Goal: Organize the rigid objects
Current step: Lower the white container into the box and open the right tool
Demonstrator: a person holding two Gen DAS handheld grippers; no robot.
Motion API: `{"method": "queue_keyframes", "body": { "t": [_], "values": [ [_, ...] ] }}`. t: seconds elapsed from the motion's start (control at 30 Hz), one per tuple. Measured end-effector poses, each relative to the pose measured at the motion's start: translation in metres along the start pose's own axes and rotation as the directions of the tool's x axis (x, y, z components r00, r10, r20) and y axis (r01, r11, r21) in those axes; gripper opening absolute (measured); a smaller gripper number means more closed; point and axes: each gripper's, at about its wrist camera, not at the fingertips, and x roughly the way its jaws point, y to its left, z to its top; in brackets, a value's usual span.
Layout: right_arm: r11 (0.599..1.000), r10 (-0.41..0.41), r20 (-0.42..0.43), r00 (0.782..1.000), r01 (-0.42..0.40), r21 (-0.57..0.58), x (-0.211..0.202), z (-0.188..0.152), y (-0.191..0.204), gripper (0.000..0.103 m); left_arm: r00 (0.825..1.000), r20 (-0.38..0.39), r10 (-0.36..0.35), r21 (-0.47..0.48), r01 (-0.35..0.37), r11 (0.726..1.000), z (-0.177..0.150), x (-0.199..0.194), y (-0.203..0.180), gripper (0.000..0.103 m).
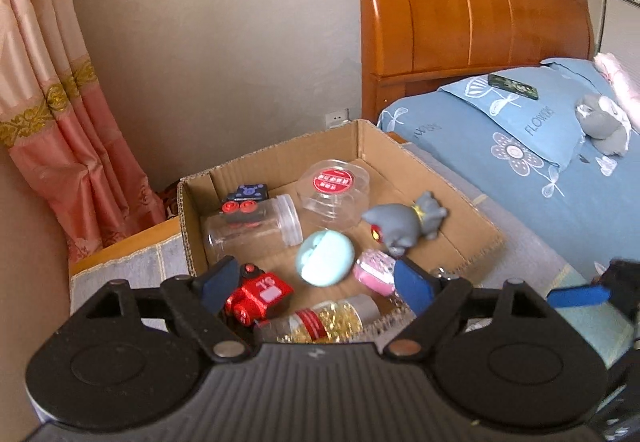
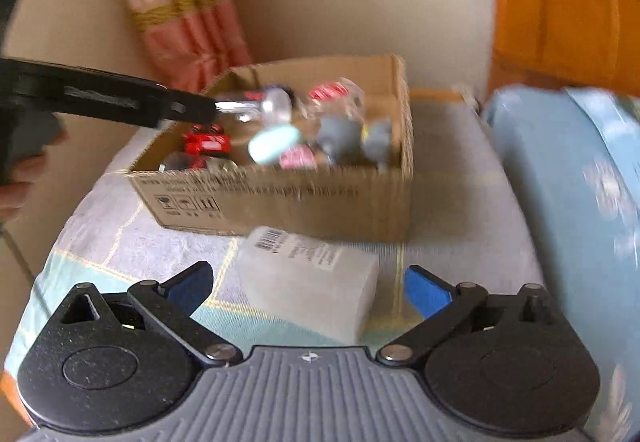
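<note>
A cardboard box (image 1: 372,140) (image 2: 320,198) on a cloth-covered stand holds several items: a clear jar (image 1: 252,228), a clear tub with a red label (image 1: 334,188), a grey cat figure (image 1: 404,222), a mint round case (image 1: 325,258), a pink case (image 1: 376,272), a red toy (image 1: 260,296) and a bottle of gold beads (image 1: 332,320). My left gripper (image 1: 316,284) is open and empty over the box's near edge. My right gripper (image 2: 308,288) is open and empty around a white translucent block (image 2: 308,290) with a barcode label, in front of the box. The right view is blurred.
A bed with blue flowered bedding (image 1: 520,146) and a wooden headboard (image 1: 472,2) lies to the right. A pink curtain (image 1: 60,122) hangs on the left. A grey plush (image 1: 604,122) and a dark flat case (image 1: 514,86) lie on the pillow.
</note>
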Motion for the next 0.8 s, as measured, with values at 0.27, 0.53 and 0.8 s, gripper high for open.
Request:
{"method": "queue_keyframes", "body": {
  "t": [0.27,0.53,0.8],
  "values": [
    [0.992,-0.101,-0.013,0.995,0.101,0.073,0.023,-0.017,0.028,0.103,0.998,0.055,-0.003,0.024,0.002,1.0,-0.027,-0.034,-0.002,0.096],
    [0.974,-0.19,-0.024,0.981,0.192,0.117,0.041,-0.013,0.029,0.103,0.997,0.072,0.015,-0.012,-0.014,1.0,-0.059,-0.048,0.004,0.096],
    [0.976,-0.195,-0.048,0.98,0.199,0.086,0.044,-0.012,0.027,0.089,0.996,0.06,0.062,-0.032,-0.06,0.998,-0.087,-0.048,0.0,0.096]
  ]
}}
